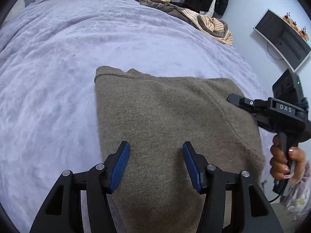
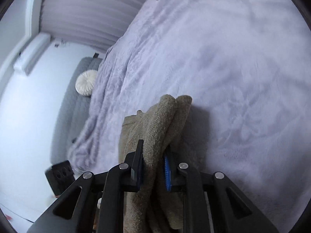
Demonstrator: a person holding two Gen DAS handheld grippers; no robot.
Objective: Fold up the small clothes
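Olive-brown knitted garment [image 1: 165, 120] lies on the bed with a lilac plush blanket [image 1: 58, 62], part-folded, its stitched hem edge on the far side. Left gripper [image 1: 156, 165] hovers over the near part of the knit, jaws spread wide and holding nothing. Right gripper [image 2: 154, 165] has its jaws closed on a doubled fold at the garment's right-hand edge; a thick roll of knit stands up between the blue ribbed pads [image 2: 167, 172]. The person's hand [image 1: 285, 161] on that gripper's handle shows in the left wrist view.

Handling, as judged: fabric looks soft, fuzzy, fairly thick and light (no stiffness, so an unsupported span should sag). Pile on pile should drag against the blanket rather than slide. Best hold is likely at hems or fold edges, pinching through both layers, one gripper per corner.

Away from the work: heap of striped tan and brown clothes [image 1: 194, 17] at the far bed edge
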